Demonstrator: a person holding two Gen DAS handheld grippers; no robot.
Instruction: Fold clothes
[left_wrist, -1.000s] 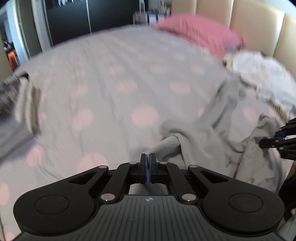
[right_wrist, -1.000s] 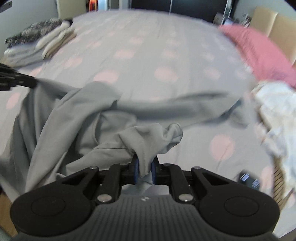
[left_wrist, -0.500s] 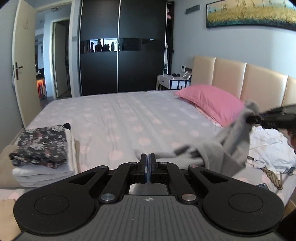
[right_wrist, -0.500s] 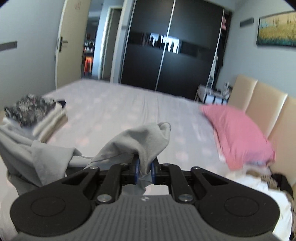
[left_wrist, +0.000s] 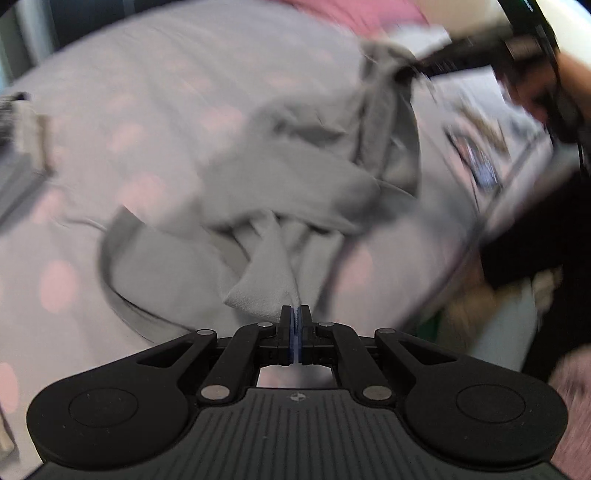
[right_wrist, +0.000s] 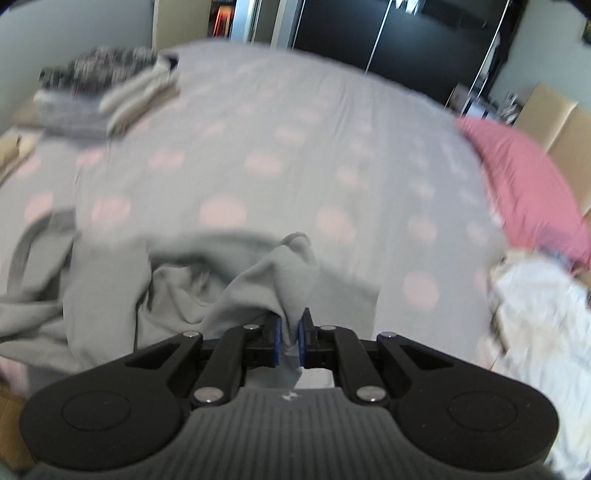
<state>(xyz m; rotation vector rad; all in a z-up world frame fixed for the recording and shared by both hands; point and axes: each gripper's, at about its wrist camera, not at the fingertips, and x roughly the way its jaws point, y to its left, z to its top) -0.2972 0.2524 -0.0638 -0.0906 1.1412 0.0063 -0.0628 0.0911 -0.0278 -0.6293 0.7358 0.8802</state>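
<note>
Grey jersey fills both of your grips. Left gripper: jaws clamped together on a thin fold of the grey garment, which rises from the pads as a small peak. Right gripper: jaws closing on a thicker bunch of the same cloth, a tuft of which stands up between the blue pads; in the left view this gripper is seen holding its corner above the bed.

Relative to the bed: the garment lies crumpled on the near part of the spotted cover, between your two tools, its middle in loose folds and one dark-edged hem curving off to the left. The stack of folded items sits at the far left corner, the pink pillow at the right by the headboard, and the white heap just below the pillow.

Change: half a second ago both views looked level across the room with the cloth hanging in the air; now both look down and most of the cloth rests on the cover. Judged meaning: the shake-out is ending and the garment is being laid down, but it is not yet flat, so you will likely need to spread it before any fold.
</note>
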